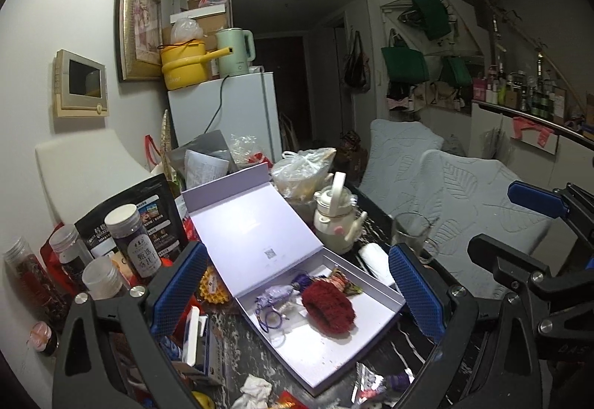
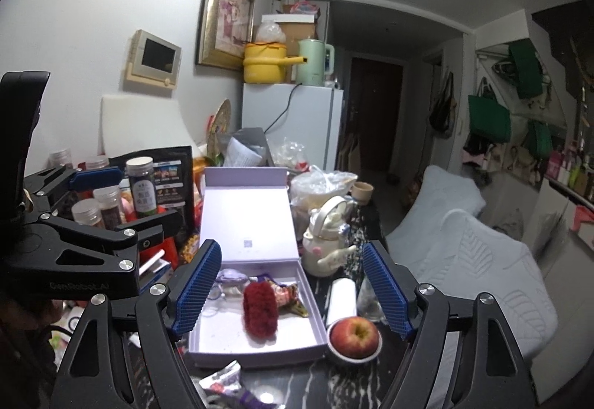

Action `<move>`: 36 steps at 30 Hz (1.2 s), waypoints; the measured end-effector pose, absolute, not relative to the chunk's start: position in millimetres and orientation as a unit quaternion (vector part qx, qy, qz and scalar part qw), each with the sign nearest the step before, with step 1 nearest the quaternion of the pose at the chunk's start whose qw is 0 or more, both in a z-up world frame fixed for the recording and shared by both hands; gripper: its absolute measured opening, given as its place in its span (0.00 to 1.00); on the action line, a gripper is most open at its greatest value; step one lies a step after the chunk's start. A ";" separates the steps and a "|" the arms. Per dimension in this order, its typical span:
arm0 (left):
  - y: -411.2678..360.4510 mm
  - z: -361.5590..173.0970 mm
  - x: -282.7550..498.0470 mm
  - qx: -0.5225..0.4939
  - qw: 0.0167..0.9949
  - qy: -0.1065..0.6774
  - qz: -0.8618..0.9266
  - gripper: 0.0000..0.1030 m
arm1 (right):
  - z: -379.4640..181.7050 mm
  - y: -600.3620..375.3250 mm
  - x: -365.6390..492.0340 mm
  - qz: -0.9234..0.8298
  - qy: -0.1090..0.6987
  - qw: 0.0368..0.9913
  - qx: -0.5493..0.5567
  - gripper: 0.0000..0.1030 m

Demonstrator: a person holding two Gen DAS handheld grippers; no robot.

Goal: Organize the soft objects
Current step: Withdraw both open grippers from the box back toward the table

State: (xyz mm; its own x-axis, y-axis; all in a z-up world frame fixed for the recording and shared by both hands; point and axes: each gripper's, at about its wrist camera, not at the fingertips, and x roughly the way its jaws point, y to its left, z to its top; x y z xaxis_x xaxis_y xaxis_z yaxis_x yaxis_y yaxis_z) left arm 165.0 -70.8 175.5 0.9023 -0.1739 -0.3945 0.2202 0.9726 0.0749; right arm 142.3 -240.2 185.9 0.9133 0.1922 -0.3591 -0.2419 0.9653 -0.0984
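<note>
Taking the open lavender box [image 2: 256,353] as landmark and reading left to right: the left gripper [image 1: 297,286] is hovering above the box's near-left side, its blue pads [image 1: 178,288] standing wide apart and gripping nothing. Inside the box, toward its far-left corner, a pale lilac pouch [image 1: 274,294] with looped cords is lying flat; at the middle, a dark red fuzzy scrunchie [image 2: 260,310] is resting on the floor of the box, touching a patterned fabric piece [image 2: 287,297] just beyond it. The right gripper [image 2: 293,292] is hanging over the same box, jaws spread wide and empty. Just beside the box's near-right corner, an apple [image 2: 354,333] is sitting in a small dish [image 2: 339,357]; beyond it a white teapot [image 2: 328,242] is standing. The scrunchie is likely handling as light, limp and compressible, unlikely to slip on ribbed pads; pinching across its thick pile at mid-ring is probably giving the surest hold. The pouch cords may be snagging.
</note>
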 end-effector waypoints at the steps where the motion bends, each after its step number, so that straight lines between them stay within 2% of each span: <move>1: -70.9 175.6 160.4 0.058 0.973 0.196 -0.104 0.97 | 186.2 -240.3 136.6 0.111 0.174 0.976 -0.071 0.78; 16: -66.1 147.1 101.8 0.048 0.967 0.212 -0.135 0.97 | 171.2 -236.2 68.3 0.112 0.166 0.977 -0.071 0.79; 36: -55.2 93.0 56.6 0.037 0.948 0.254 -0.187 0.97 | 100.8 -242.8 11.1 0.095 0.227 0.969 -0.024 0.79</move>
